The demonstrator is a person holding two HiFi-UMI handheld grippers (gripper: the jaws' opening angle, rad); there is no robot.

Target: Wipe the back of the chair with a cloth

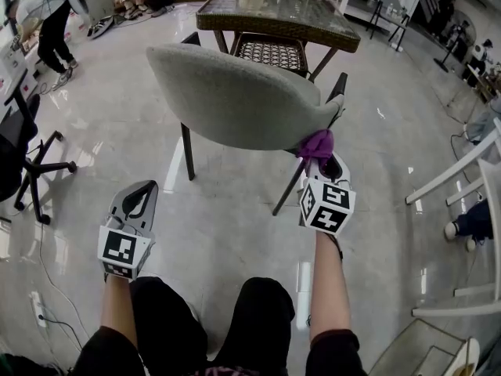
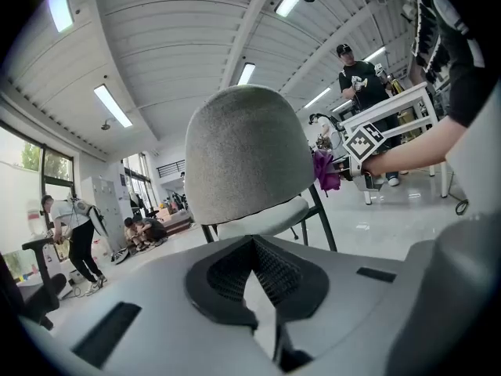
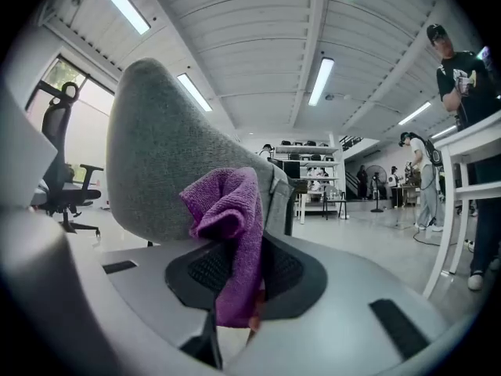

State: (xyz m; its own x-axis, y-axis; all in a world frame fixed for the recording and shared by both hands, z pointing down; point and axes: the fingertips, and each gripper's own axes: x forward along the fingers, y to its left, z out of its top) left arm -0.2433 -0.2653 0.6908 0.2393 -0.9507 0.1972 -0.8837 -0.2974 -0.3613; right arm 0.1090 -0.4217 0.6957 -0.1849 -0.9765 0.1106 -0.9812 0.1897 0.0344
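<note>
A grey upholstered chair (image 1: pixel 235 96) stands on the floor, its curved back facing me. My right gripper (image 1: pixel 322 163) is shut on a purple cloth (image 1: pixel 315 142), which touches the right end of the chair back. The right gripper view has the cloth (image 3: pixel 231 233) bunched between the jaws against the grey back (image 3: pixel 153 155). My left gripper (image 1: pixel 139 200) hangs lower left, apart from the chair, jaws shut with nothing in them. From the left gripper view the chair back (image 2: pixel 244 155) and the purple cloth (image 2: pixel 325 171) are ahead.
A wicker table with a glass top (image 1: pixel 278 12) stands behind the chair. A black office chair (image 1: pixel 19 159) is at the left, white frames (image 1: pixel 470 178) at the right. People sit and stand (image 1: pixel 55 22) at the far left. My knees (image 1: pixel 211 319) are below.
</note>
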